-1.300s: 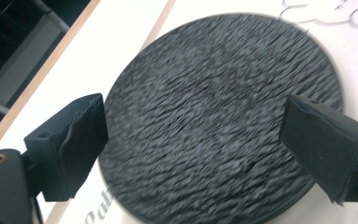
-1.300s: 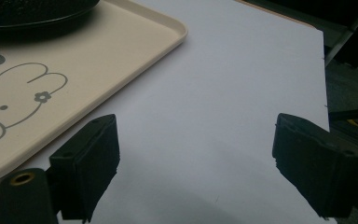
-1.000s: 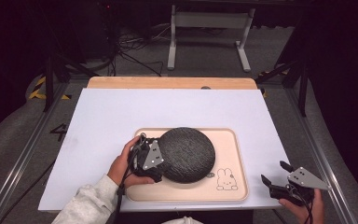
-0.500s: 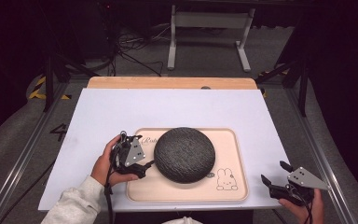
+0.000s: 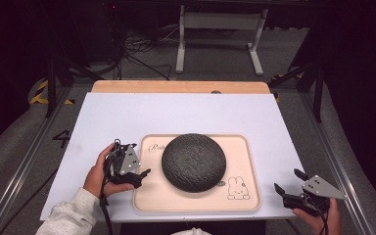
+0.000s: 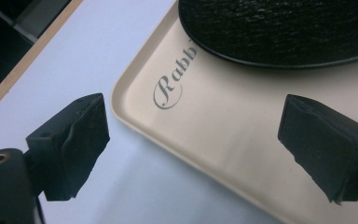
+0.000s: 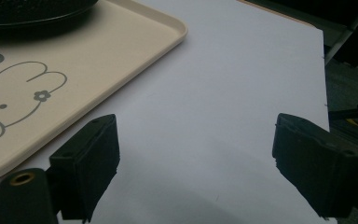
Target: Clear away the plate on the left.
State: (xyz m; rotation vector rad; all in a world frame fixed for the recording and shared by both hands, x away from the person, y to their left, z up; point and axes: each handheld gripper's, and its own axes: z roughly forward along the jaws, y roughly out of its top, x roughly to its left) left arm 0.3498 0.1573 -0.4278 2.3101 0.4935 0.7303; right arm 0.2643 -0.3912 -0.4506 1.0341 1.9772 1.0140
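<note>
left gripper (image 5: 144, 177) released by tray (image 5: 147, 196) | dark dome, maybe a bowl (image 5: 194, 161), blocks centre | right gripper (image 5: 286, 186) released

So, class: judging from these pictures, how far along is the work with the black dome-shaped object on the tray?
Done: the black dome rests on the beige tray, free of both grippers. In hand: nothing; the left gripper hangs open over the tray's left edge, and the right gripper is open off to the right. What is left cannot be told.
</note>
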